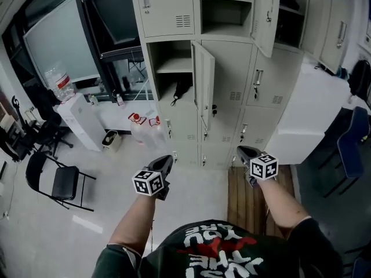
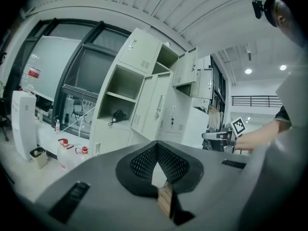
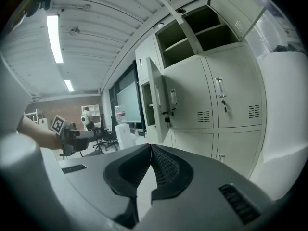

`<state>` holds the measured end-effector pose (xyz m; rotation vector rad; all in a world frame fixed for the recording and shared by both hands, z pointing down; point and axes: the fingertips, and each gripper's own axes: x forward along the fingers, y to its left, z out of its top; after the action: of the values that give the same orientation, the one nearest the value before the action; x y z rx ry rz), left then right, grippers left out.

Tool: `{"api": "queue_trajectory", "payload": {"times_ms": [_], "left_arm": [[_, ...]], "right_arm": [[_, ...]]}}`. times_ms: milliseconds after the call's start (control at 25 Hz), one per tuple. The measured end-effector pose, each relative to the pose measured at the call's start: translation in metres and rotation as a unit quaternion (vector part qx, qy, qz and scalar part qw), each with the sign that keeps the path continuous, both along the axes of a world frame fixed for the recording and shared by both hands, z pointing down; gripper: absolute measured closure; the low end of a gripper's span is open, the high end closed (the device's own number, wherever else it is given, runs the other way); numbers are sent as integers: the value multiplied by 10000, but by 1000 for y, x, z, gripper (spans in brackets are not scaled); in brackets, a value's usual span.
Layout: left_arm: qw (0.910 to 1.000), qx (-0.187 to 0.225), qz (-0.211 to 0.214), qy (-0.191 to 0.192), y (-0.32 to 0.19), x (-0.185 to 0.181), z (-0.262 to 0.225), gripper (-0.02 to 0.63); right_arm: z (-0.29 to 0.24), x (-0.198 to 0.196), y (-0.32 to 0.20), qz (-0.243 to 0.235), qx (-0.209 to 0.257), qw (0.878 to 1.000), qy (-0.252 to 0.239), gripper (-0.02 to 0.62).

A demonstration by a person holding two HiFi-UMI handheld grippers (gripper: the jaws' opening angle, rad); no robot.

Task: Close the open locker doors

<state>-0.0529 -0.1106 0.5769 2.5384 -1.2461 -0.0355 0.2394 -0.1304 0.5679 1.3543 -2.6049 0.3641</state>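
Your left gripper (image 1: 166,160) and right gripper (image 1: 244,152) both have their jaws pressed together, holding nothing, short of the lockers (image 1: 235,80). Ahead, the middle locker door (image 1: 204,83) stands open. Higher up, an upper door (image 1: 266,16) hangs open too.

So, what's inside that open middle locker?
A shelf with nothing visible on it, and a small dark object lying below. Shadow under the shelf hides whatever else might be there.
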Motion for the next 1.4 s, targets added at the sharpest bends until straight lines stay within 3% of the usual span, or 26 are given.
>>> {"api": "queue_trajectory", "payload": {"times_ms": [480,760,1080,1240,1400], "left_arm": [[10000,-12,-35,87,-94,21,-2,598],[9990,0,374,244,-164,4,2,598],[9942,52,1073,91,-227,-27,-4,597],[9934,59,1145,45,-242,-31,0,597],[9955,5,915,231,-245,-27,0,598]], "right_arm": [[0,27,-92,67,-6,9999,-85,560],[-3,18,-137,474,43,9988,-82,560],[-20,-3,-167,961,170,9945,-377,560],[-24,-14,-175,773,193,9955,-512,558],[-44,-17,-178,162,247,9979,-578,557]]}}
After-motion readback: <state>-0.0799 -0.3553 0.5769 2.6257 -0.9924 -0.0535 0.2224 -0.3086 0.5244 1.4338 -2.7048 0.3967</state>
